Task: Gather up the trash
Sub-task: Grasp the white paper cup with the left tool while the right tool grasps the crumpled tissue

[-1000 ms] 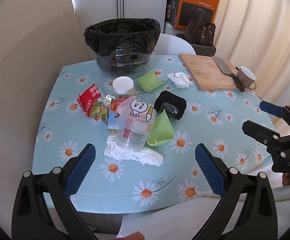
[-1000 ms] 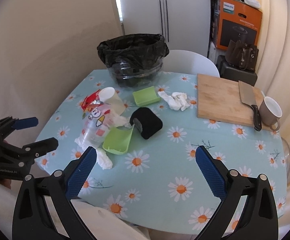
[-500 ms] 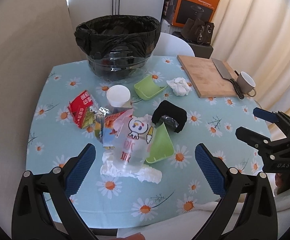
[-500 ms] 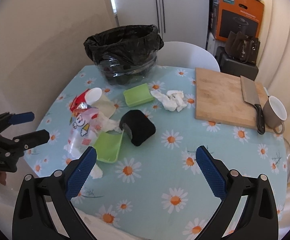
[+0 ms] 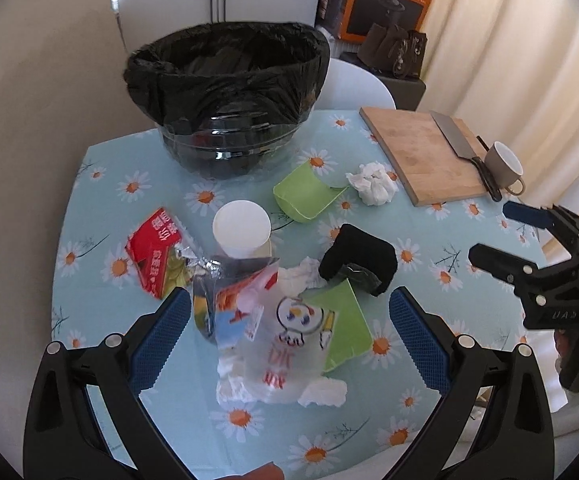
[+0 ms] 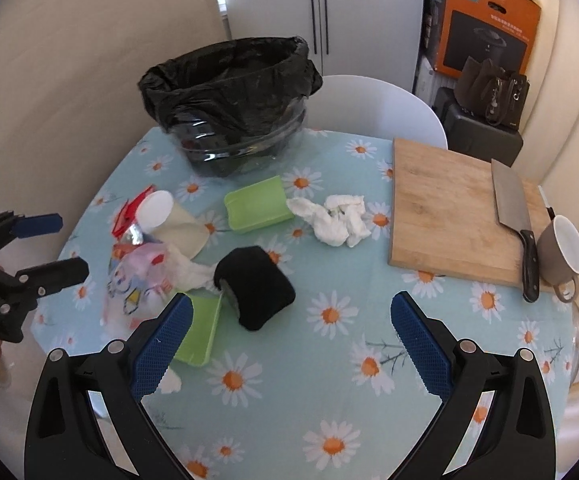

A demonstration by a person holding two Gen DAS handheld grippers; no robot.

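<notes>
A bin lined with a black bag (image 5: 225, 96) (image 6: 233, 100) stands at the back of the daisy-print table. In front of it lies a heap of trash: a clear printed plastic bag (image 5: 285, 340) (image 6: 137, 280), a red snack wrapper (image 5: 153, 248), a white paper cup (image 5: 241, 228) (image 6: 169, 216), two green trays (image 5: 305, 192) (image 6: 257, 204), a black pouch (image 5: 357, 256) (image 6: 257, 284) and crumpled tissue (image 5: 373, 184) (image 6: 337, 220). My left gripper (image 5: 289, 340) hangs open above the plastic bag. My right gripper (image 6: 289, 336) is open over the table beside the black pouch, holding nothing.
A wooden cutting board (image 6: 453, 208) with a cleaver (image 6: 513, 216) lies at the right, and a brown mug (image 6: 561, 252) stands at its edge. A white chair (image 6: 373, 104) is behind the table. An orange box (image 6: 485, 24) and a dark handbag (image 6: 493, 96) stand beyond.
Both grippers have moved forward over the table toward the trash heap and the bin. Their jaws stay open, and nothing on the table has shifted.
</notes>
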